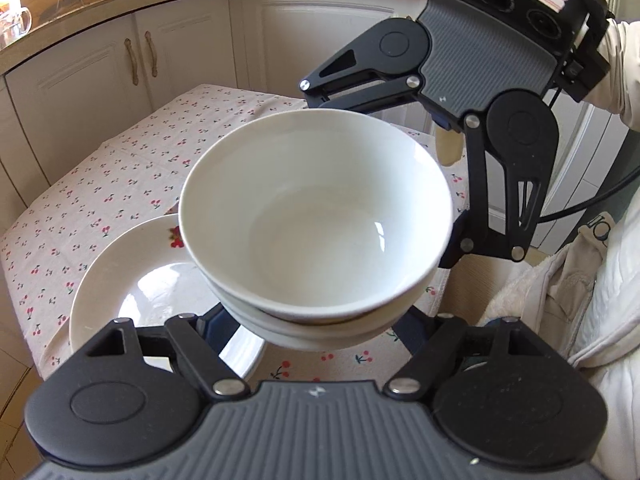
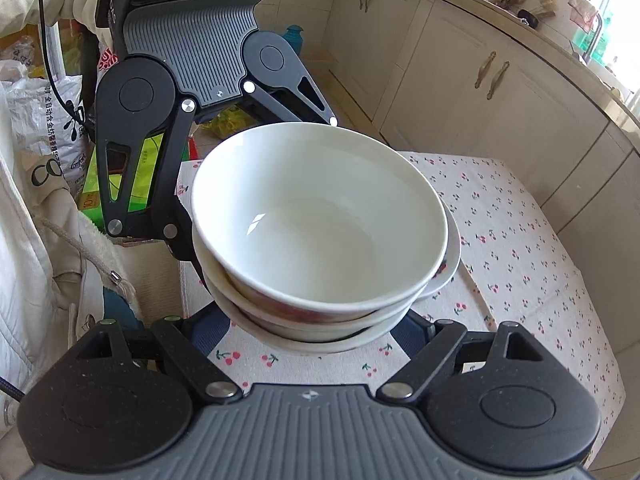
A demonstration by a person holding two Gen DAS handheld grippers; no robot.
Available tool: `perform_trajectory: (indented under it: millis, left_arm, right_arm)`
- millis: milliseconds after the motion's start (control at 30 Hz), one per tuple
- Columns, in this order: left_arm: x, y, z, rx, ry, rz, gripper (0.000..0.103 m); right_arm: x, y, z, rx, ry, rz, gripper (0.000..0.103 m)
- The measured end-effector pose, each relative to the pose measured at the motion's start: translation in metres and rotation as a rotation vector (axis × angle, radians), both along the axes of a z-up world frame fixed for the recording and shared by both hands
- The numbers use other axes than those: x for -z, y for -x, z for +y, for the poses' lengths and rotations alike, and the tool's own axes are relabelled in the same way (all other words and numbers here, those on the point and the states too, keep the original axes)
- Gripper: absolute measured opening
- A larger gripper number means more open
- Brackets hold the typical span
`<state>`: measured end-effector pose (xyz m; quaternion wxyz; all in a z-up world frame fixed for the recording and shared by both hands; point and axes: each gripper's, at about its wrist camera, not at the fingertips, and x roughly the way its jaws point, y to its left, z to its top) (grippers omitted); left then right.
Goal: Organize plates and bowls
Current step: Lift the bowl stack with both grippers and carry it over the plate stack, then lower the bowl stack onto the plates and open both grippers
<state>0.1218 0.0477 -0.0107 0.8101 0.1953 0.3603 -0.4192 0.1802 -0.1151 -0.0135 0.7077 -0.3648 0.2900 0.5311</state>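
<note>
Left wrist view: stack of white bowls (image 1: 316, 216) held in air above cherry-print tablecloth (image 1: 120, 168), over edge of white plate (image 1: 132, 292) lying on cloth. Left gripper (image 1: 316, 320) fingers clamp stack's lower sides. Right gripper (image 1: 400, 168) grips same stack from opposite side; right wrist view shows its fingers (image 2: 212, 332) pressed against bottom bowl. Cabinets (image 1: 120, 64) behind.

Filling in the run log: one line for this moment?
bowl stack | held by left gripper and right gripper | above plate | table
</note>
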Motion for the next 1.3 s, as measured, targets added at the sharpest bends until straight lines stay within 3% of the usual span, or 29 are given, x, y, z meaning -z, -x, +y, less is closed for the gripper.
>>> perform_trajectory:
  millis: [533, 1300]
  left_arm:
    - [-0.003, -0.027, 0.036, -0.103, -0.037, -0.014, 0.081]
    - [0.010, -0.066, 0.041, -0.081, -0.068, 0.035, 0.081]
  right_arm:
    - [0.006, -0.038, 0.046, -0.084, 0.008, -0.032, 0.090]
    - [0.023, -0.076, 0.051, -0.040, -0.006, 0.031, 0.090]
